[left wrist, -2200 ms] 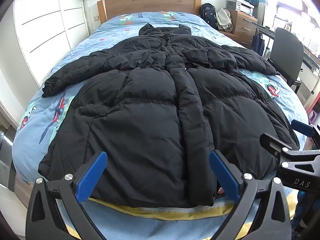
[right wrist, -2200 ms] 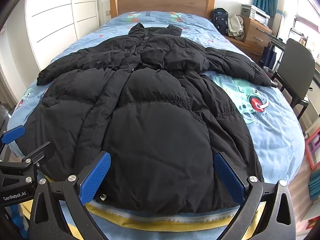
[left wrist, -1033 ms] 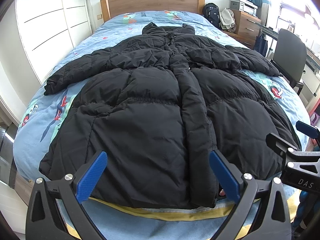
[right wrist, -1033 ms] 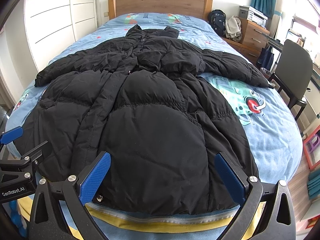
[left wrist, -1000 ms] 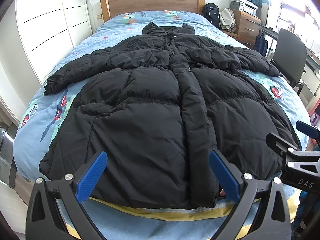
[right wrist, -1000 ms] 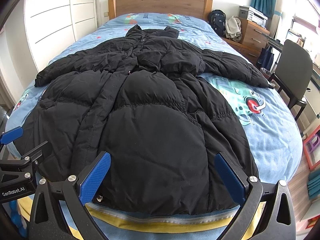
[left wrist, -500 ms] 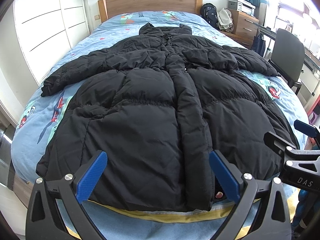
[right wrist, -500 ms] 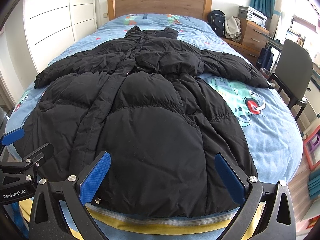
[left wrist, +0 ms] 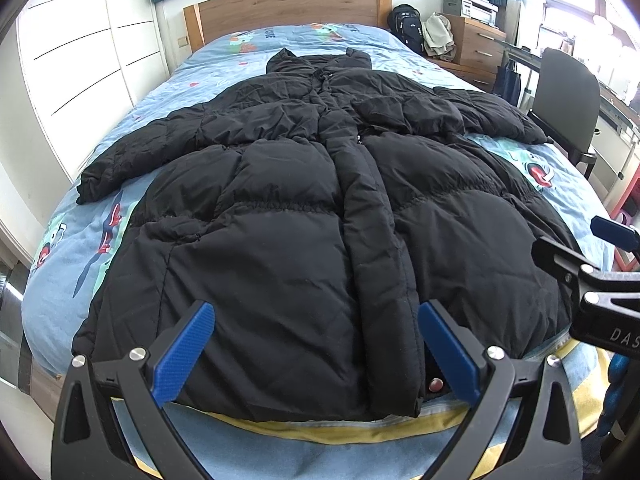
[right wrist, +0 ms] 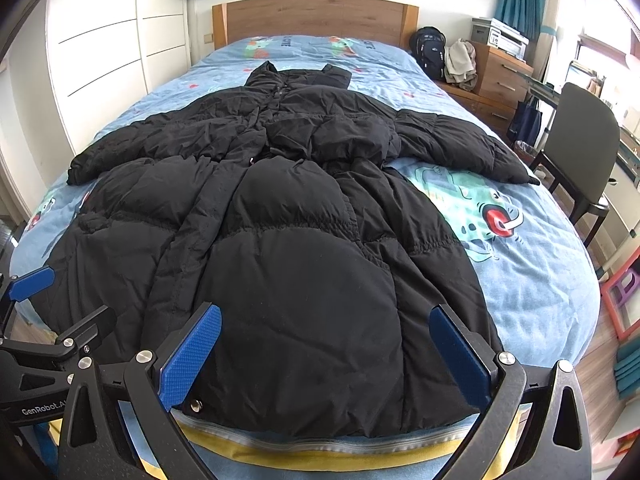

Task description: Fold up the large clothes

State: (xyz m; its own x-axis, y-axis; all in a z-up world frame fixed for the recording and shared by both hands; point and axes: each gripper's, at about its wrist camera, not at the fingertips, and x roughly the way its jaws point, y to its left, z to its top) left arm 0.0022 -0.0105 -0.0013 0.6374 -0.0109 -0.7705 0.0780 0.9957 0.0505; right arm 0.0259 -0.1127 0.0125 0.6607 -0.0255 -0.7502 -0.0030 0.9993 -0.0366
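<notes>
A long black puffer coat [left wrist: 304,216] lies spread flat, front up, on the bed [left wrist: 60,248], collar toward the headboard, sleeves out to both sides. It also shows in the right wrist view [right wrist: 304,264]. My left gripper [left wrist: 316,344] is open and empty, hovering over the coat's hem at its left half. My right gripper [right wrist: 324,348] is open and empty over the hem's right half. Each gripper shows at the edge of the other's view: the right one [left wrist: 600,264], the left one [right wrist: 44,312].
The bed has a blue cartoon-print cover and a wooden headboard [right wrist: 316,20]. White wardrobe doors [left wrist: 80,64] stand at the left. A dark chair [right wrist: 580,148], a wooden dresser [right wrist: 500,76] and a black backpack [right wrist: 430,50] stand at the right.
Both grippers have crept slightly forward over the hem; the coat has not moved and both grippers stay open.
</notes>
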